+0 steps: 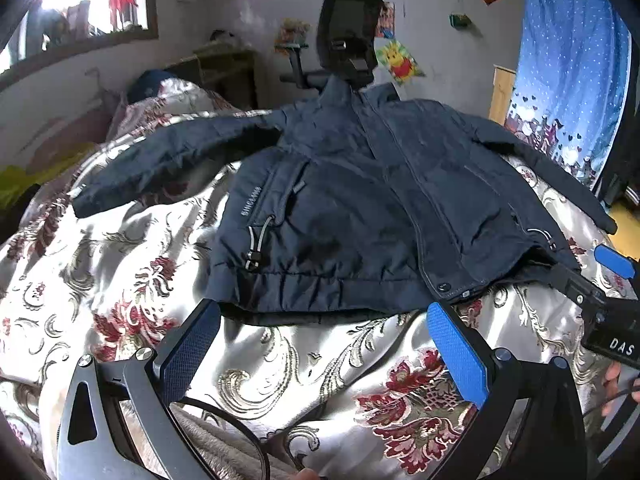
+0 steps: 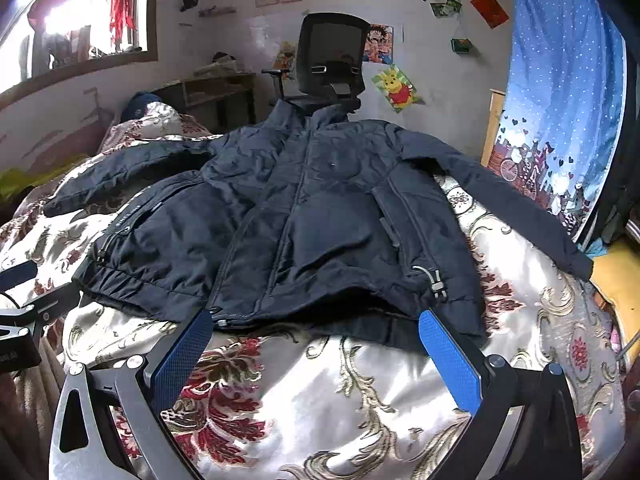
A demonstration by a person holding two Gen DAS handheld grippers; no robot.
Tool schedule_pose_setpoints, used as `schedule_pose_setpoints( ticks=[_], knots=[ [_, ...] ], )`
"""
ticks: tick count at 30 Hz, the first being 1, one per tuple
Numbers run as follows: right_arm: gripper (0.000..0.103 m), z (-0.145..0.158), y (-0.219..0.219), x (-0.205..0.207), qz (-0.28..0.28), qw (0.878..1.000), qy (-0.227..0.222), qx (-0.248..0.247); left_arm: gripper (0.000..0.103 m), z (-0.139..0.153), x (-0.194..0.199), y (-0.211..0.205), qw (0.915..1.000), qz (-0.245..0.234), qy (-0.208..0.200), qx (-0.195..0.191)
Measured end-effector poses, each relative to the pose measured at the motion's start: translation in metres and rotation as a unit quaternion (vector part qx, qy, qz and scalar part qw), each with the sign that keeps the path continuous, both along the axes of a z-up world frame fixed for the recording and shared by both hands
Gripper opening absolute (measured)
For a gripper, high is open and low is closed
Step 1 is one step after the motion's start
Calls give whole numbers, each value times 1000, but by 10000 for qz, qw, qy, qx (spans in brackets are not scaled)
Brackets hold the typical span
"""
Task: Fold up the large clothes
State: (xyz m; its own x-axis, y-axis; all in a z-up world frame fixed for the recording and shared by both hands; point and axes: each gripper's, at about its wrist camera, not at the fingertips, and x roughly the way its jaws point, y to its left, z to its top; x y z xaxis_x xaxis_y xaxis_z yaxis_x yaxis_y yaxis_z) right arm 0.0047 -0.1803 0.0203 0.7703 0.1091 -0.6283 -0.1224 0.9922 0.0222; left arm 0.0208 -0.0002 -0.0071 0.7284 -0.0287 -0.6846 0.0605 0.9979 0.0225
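A dark navy padded jacket (image 1: 352, 200) lies front-up and spread flat on the bed, both sleeves stretched out sideways, collar at the far end. It also shows in the right wrist view (image 2: 320, 232). My left gripper (image 1: 324, 316) is open and empty, its blue-padded fingers (image 1: 456, 352) just short of the jacket's hem on the left half. My right gripper (image 2: 316, 324) is open and empty, its tips at the hem of the right half. The right gripper also shows at the right edge of the left wrist view (image 1: 600, 296).
A floral satin bedspread (image 1: 280, 380) covers the bed. A black office chair (image 2: 332, 64) stands behind the bed by the wall. A blue curtain (image 2: 568, 100) hangs at the right. A window (image 2: 80, 20) is at the upper left, with a wooden desk (image 2: 216, 92) below.
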Motion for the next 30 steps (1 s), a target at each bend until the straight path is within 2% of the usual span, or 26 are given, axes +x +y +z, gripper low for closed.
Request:
schedule_pose_setpoints(
  ticks=[6,12,18,23,27,30],
  knots=[
    [103,10,-12,18,-308,9989,196,-291,101,9,23,4,9998,-77,133,-92],
    [103,17,-35,42,-440,9985,333,-42,101,28,58,9,9996,-62,128,-262],
    [103,25,-61,81,-801,9959,397,116,101,48,97,3,9998,1,-60,198],
    [103,29,-98,112,-1243,9895,327,658,101,54,134,-8,9990,-31,-111,434],
    [103,23,-137,141,-1569,9742,525,1537,101,54,166,-15,9985,-161,-86,520],
    [103,19,-151,156,-1781,9669,585,1731,101,53,186,-23,9981,-229,-41,572]
  ],
)
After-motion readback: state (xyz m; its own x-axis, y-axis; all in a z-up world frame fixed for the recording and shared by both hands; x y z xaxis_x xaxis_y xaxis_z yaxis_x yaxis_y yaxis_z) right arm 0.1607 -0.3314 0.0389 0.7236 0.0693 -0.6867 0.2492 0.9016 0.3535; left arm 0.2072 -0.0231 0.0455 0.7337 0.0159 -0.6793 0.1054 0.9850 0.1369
